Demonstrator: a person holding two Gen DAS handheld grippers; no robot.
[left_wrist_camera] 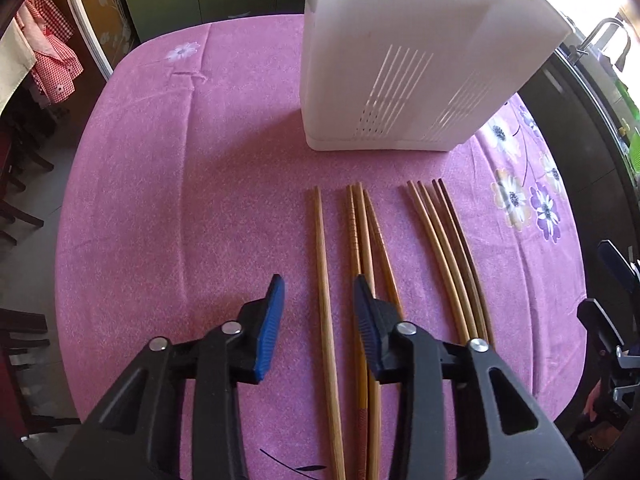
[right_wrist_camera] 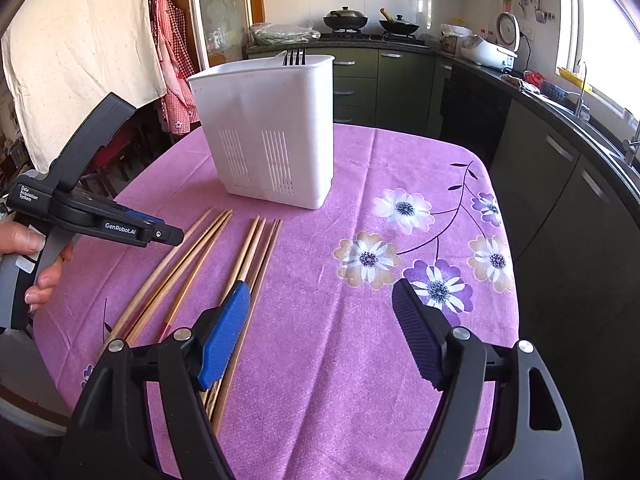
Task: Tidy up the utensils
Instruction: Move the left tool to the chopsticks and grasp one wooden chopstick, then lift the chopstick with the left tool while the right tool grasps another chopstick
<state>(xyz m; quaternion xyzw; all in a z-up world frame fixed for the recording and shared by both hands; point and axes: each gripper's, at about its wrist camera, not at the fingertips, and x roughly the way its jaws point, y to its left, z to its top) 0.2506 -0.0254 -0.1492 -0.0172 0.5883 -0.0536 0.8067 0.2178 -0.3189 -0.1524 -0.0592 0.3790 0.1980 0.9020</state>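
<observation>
Several wooden chopsticks lie side by side on the pink tablecloth: a single one (left_wrist_camera: 325,292), a middle bunch (left_wrist_camera: 366,240) and a right bunch (left_wrist_camera: 444,236). They also show in the right wrist view (right_wrist_camera: 208,248). A white slotted utensil holder (left_wrist_camera: 400,64) stands upright beyond them, with a fork (right_wrist_camera: 294,57) sticking out of it (right_wrist_camera: 272,128). My left gripper (left_wrist_camera: 319,286) is open, low over the single chopstick, which lies between its fingers. My right gripper (right_wrist_camera: 321,290) is open and empty, just right of the right bunch.
The pink flowered tablecloth (right_wrist_camera: 400,184) covers a rounded table. Dark green kitchen cabinets (right_wrist_camera: 560,184) and a counter with a sink run along the right. A stove with pans (right_wrist_camera: 372,24) stands at the back. Chairs (left_wrist_camera: 20,200) and hanging cloths are at the left.
</observation>
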